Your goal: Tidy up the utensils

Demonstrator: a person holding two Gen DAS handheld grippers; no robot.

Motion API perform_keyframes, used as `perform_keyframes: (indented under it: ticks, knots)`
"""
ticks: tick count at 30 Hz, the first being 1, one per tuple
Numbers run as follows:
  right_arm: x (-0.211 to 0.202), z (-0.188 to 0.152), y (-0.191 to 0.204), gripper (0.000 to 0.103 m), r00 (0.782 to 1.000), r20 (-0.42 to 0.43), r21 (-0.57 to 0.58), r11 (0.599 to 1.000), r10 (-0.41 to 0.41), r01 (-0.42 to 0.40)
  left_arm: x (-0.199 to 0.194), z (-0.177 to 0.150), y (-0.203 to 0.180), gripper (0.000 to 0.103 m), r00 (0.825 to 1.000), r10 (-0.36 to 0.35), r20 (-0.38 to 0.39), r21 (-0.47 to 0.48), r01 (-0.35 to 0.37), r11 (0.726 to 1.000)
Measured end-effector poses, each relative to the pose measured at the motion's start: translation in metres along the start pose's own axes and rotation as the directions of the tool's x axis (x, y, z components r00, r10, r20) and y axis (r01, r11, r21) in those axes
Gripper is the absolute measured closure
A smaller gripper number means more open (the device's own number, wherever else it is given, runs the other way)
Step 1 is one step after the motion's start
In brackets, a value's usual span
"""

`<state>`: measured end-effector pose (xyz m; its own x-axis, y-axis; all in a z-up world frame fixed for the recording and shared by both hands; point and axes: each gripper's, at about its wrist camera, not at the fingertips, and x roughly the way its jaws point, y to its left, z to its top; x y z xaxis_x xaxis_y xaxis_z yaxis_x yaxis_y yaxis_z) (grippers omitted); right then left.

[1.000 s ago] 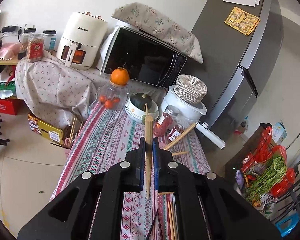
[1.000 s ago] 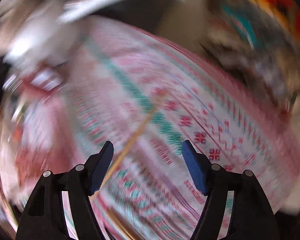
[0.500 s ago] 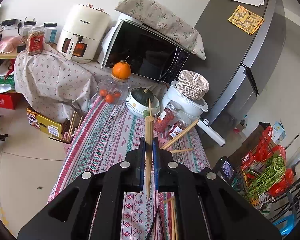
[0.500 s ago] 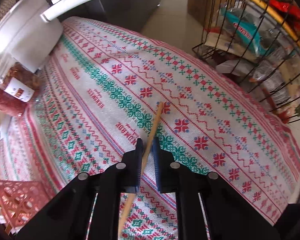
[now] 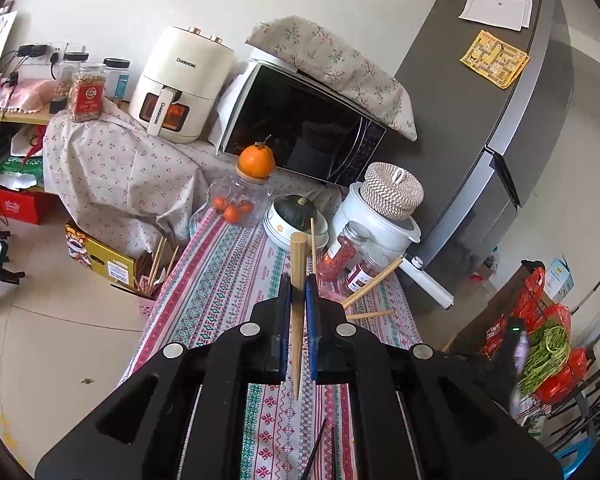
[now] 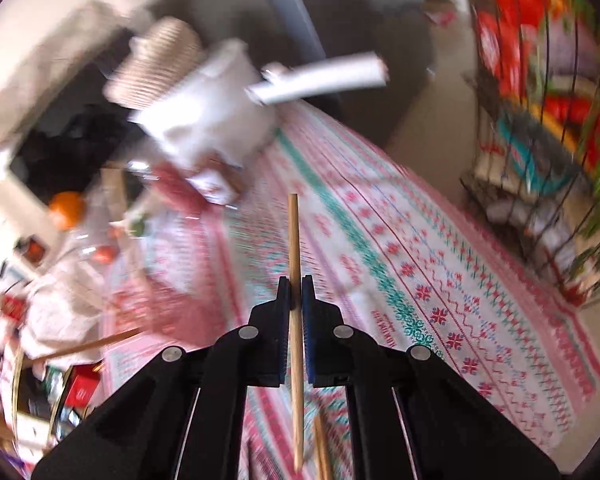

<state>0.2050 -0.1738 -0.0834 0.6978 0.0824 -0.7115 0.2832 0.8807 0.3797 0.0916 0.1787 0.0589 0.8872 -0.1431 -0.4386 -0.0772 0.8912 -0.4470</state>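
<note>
The gathering step looks to be in hand: each tool is gripping one chopstick off the counter. The next move is likely calling for carrying both sticks to one holder and lining them up; which holder is meant I cannot tell.

The grey refrigerator (image 5: 496,128) is standing at the far right, a black-fronted microwave (image 5: 300,132) under a floral cloth beside it, then a cream air fryer (image 5: 180,84). The counter, under a red, green and white patterned cloth (image 5: 220,292), is carrying a white rice cooker (image 5: 376,220), and loose wooden chopsticks (image 5: 370,282) are lying near it.

The left tool (image 5: 298,292) is closing tight on a thick pale wooden chopstick (image 5: 298,264), blunt end pointing away. The right tool (image 6: 295,292) is clamping a thinner wooden chopstick (image 6: 294,236) mid-length, above the cloth; that view is blurring.
</note>
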Motion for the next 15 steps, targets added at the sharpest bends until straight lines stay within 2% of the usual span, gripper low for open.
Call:
perform_keyframes:
  ticks: [8,15]
  knots:
    - [-0.087,0.025,0.034,0.097,0.983,0.098,-0.124,0.982,0.156,-0.143,-0.005,0.014,-0.015,0.097,0.999,0.004,0.033,0.004,-0.004,1.000]
    - [-0.133,0.066,0.061,0.097,0.953,0.171,-0.175,0.959,0.252,-0.222,-0.002,0.059,-0.059,0.097,0.991,0.010,0.133,0.087,-0.022,0.996]
